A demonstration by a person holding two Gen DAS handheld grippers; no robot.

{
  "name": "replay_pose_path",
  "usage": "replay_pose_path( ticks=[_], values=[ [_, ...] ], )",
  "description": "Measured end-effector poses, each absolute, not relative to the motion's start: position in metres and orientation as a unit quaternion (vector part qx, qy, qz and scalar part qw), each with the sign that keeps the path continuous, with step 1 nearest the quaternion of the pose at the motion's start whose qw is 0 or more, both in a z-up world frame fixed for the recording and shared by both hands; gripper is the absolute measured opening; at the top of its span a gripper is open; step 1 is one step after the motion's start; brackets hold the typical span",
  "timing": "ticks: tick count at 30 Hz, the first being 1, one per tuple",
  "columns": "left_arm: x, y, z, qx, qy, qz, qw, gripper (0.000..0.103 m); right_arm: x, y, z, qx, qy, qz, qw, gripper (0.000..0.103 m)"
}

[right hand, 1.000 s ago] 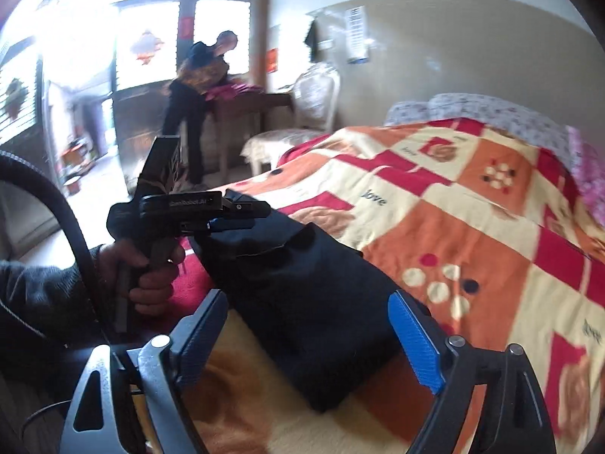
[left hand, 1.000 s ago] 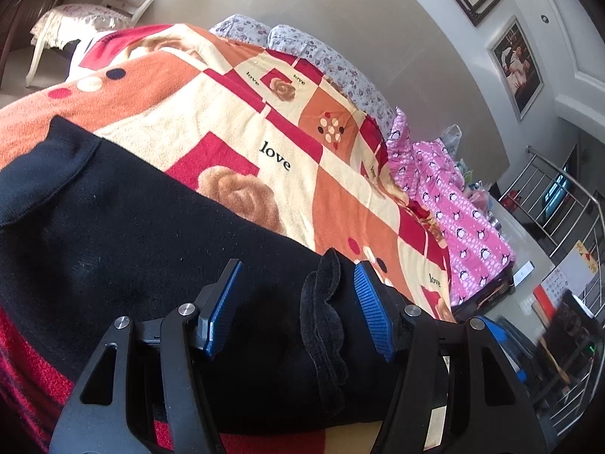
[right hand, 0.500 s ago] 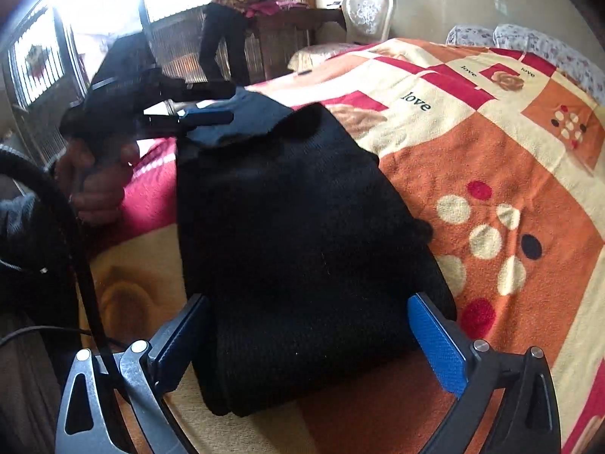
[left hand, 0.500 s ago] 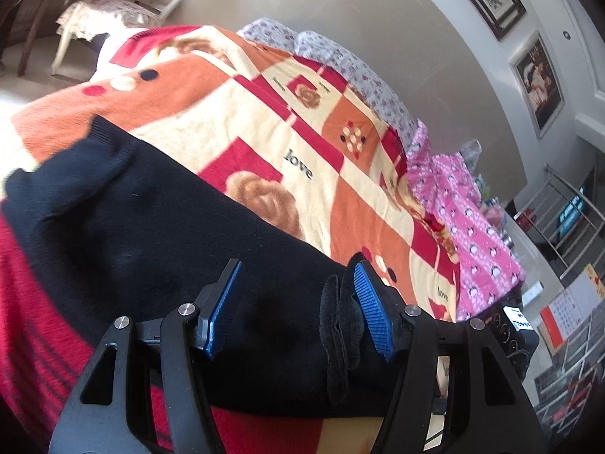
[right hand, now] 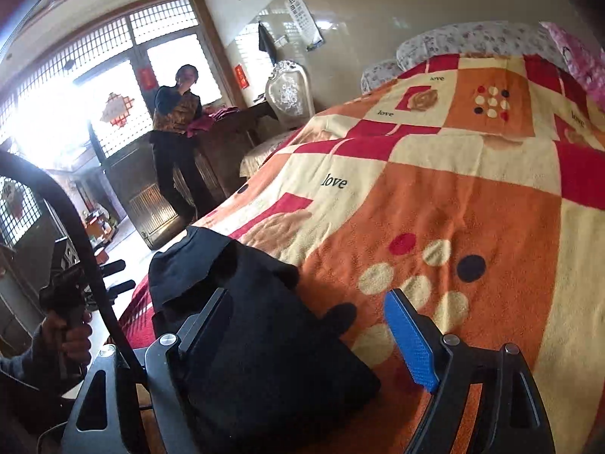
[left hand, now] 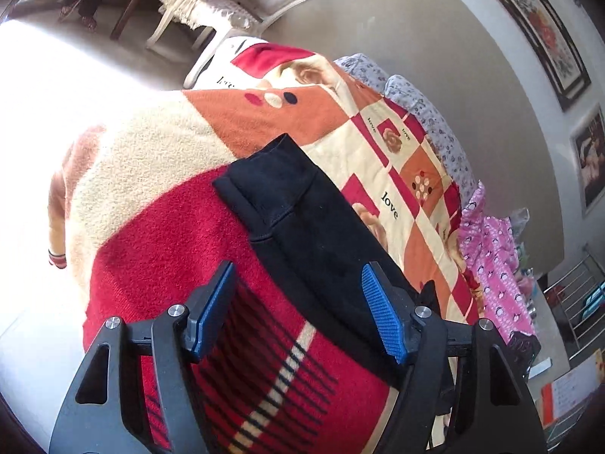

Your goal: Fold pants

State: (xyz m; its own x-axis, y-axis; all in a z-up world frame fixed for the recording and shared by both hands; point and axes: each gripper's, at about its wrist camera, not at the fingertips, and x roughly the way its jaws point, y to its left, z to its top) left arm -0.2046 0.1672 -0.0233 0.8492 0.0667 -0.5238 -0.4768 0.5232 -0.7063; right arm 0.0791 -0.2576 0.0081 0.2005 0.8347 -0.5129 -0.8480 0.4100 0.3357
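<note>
Both sets of jaws gape wide, gripping nothing. The left gripper (left hand: 298, 310) hovers over the near edge of the black pants (left hand: 314, 234), its right pad just above the cloth. The right gripper (right hand: 314, 333) straddles the folded stack's other end. The pants lie in a thick bundle on the patchwork love blanket (right hand: 453, 196), near the bed's edge. Risk, I'd say: one loose flap sticks up, and a careless nudge could spring the fold open or drag it off.
</note>
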Motion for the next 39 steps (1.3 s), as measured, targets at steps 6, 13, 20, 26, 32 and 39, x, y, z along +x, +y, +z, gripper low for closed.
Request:
replay_pose_path(
  ticks=[6,13,20,26,32,39],
  values=[
    [-0.175,0.188,-0.035,-0.480,0.206,0.149,0.839,0.072,0.065,-0.246,0.013,-0.046,0.312,0.545,0.777,0.081],
    [-0.179,0.195,-0.042,-0.505,0.171,0.125,0.836,0.072,0.075,-0.236,0.014,-0.048,0.315,0.527,0.788,0.081],
    [-0.182,0.190,-0.037,-0.500,0.164,0.123,0.841,0.064,0.080,-0.231,0.011,-0.053,0.327,0.518,0.788,0.081],
    [-0.183,0.186,-0.030,-0.465,0.160,0.154,0.857,0.035,0.082,-0.231,0.009,-0.049,0.331,0.514,0.790,0.081],
    [-0.176,0.171,-0.019,-0.405,0.175,0.194,0.876,0.012,0.083,-0.231,0.009,-0.047,0.331,0.512,0.792,0.081],
    [-0.149,0.066,0.030,-0.080,0.168,0.201,0.962,0.011,0.087,-0.237,0.015,-0.001,0.334,0.497,0.801,0.081]
  ],
)
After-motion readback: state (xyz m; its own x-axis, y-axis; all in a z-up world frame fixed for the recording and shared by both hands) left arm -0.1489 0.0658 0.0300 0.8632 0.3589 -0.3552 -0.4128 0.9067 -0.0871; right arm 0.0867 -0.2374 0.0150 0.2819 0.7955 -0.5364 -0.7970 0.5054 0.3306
